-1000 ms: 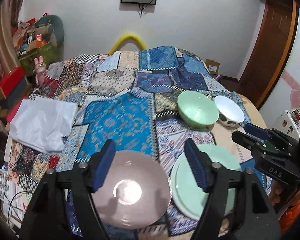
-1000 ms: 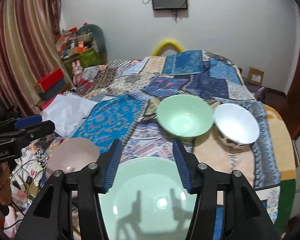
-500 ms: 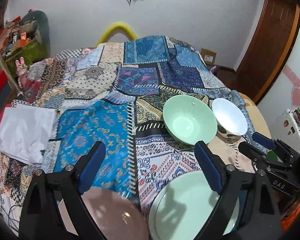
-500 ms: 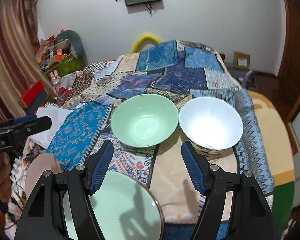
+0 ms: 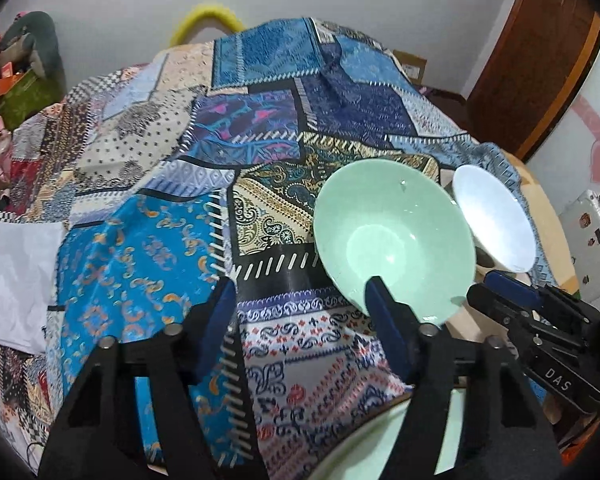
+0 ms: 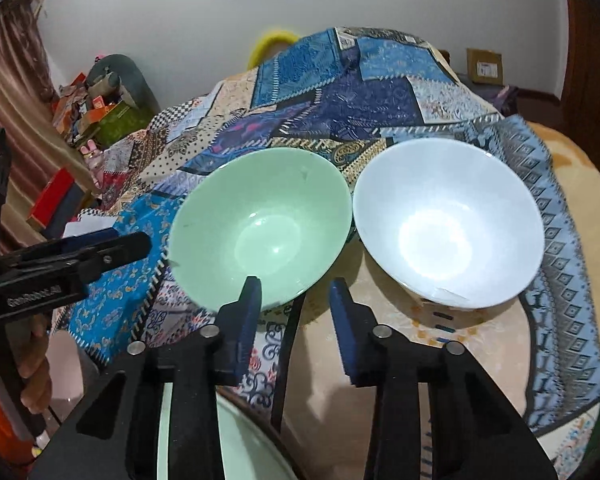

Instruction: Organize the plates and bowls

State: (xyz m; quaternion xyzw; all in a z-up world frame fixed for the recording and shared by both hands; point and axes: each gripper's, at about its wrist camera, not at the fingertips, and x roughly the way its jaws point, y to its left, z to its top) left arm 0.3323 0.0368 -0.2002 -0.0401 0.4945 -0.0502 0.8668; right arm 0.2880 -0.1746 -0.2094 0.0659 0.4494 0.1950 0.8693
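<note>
- Both grippers had advanced over the half second before this moment: the green bowl [image 6: 260,224] and white bowl [image 6: 448,224] loomed far larger in both wrist views, and the green plate [image 6: 236,440] had slid to the bottom edge.
- Green bowl stood upright on the patchwork cloth [image 5: 140,248], empty, its right rim touching or all but touching the white bowl's; contact could not be confirmed.
- White bowl sat just right of the green bowl, also upright and empty, with a dark pattern on its outer wall.
- Green plate lay on the near side of the green bowl, only partly in view.
- Right gripper [image 6: 296,300] was spread wide and held nothing; its left finger stood at the green bowl's near rim, its right finger clear of both bowls.
- Left gripper [image 5: 300,304] was likewise spread wide and empty, its right finger overlapping the green bowl's near rim in view; contact could not be told.
- Judgement: both bowls looked glazed, rigid, slippery and breakable, of moderate weight. Best hold would be across the near rim, one finger inside and one outside, closed gently.
- Risk: nudging the green bowl could knock it against the white bowl.
</note>
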